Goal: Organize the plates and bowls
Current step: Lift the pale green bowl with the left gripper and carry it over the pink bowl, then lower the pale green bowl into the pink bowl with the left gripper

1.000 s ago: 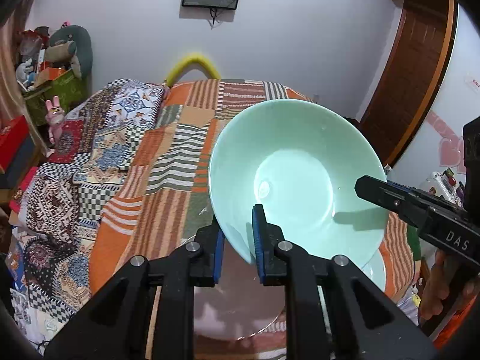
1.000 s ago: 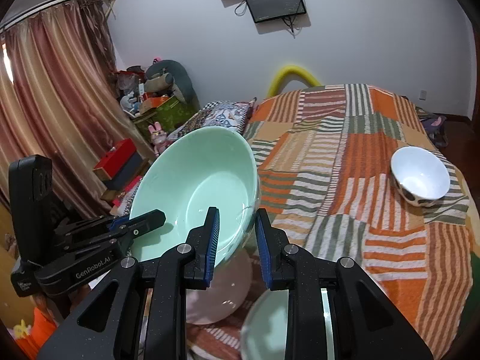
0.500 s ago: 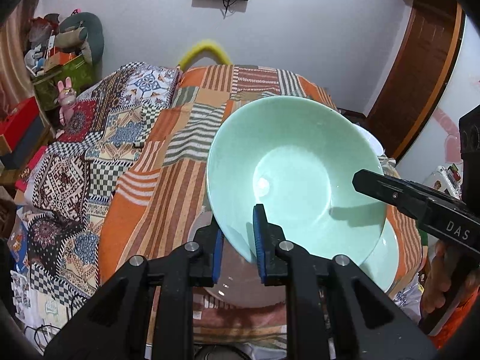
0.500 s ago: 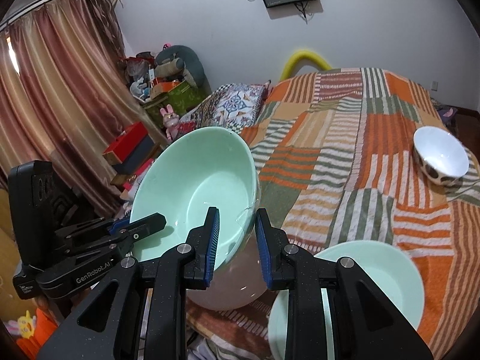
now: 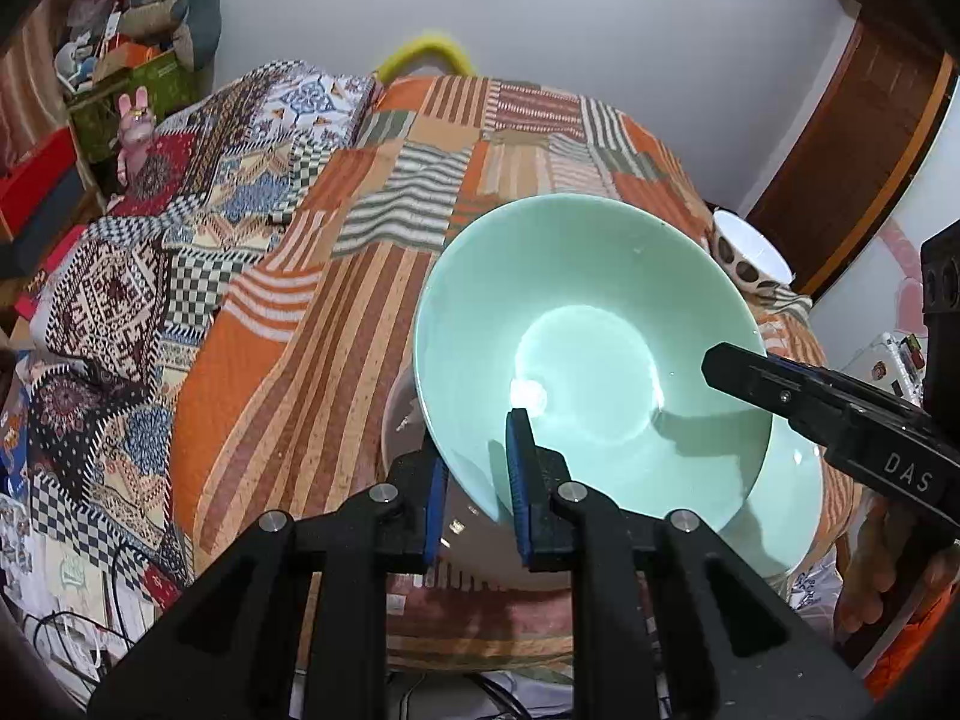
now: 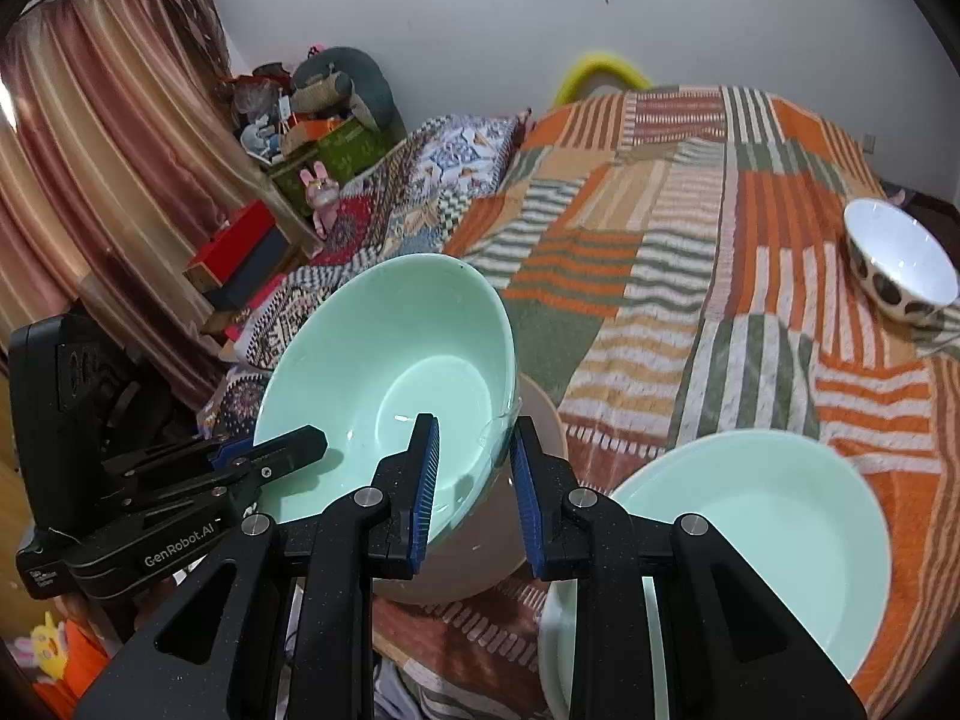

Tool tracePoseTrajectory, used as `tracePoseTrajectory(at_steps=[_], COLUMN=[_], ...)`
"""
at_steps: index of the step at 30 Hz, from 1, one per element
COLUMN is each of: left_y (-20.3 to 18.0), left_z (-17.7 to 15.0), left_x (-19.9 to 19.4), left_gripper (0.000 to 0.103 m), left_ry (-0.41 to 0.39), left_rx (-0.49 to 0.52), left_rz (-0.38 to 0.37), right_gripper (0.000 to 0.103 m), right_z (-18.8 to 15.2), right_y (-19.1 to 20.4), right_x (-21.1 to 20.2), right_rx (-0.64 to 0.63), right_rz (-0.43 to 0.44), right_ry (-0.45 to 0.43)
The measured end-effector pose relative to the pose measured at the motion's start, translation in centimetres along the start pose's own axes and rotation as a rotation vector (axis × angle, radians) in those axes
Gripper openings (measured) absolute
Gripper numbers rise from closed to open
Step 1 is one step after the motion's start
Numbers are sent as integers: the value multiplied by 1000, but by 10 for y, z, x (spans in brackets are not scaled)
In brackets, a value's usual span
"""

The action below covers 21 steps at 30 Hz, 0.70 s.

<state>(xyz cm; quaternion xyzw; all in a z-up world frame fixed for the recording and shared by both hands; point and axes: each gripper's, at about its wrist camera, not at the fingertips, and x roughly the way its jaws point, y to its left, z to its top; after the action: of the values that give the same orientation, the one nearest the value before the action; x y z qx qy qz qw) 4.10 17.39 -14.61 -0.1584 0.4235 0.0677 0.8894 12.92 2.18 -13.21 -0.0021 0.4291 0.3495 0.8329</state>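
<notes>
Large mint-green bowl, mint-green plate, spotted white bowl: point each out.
Large mint-green bowl (image 5: 588,354): left wrist view, on its inner floor.
Mint-green plate (image 6: 774,516): right wrist view, on its flat centre.
Spotted white bowl (image 6: 900,252): right wrist view, on its white inside.

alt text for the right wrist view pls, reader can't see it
The right gripper and the left gripper clamp opposite rims of a tilted mint-green bowl above a pale plate on a striped patchwork bedspread. A mint-green plate lies lower right; a white spotted bowl sits farther back.
</notes>
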Motion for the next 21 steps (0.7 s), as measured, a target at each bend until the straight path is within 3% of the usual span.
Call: tracePoseTrajectory(at_steps=[21], left_y=[12], left_z=[-23], left_x=[30], left_gripper=[18], left_ry=[59], left_rx=[-4], left_rz=[47], right_gripper=[22], right_z=[-22], right_y=[-5], right_x=[32], right_rx=[27], right_rz=[-2], right_ry=[118])
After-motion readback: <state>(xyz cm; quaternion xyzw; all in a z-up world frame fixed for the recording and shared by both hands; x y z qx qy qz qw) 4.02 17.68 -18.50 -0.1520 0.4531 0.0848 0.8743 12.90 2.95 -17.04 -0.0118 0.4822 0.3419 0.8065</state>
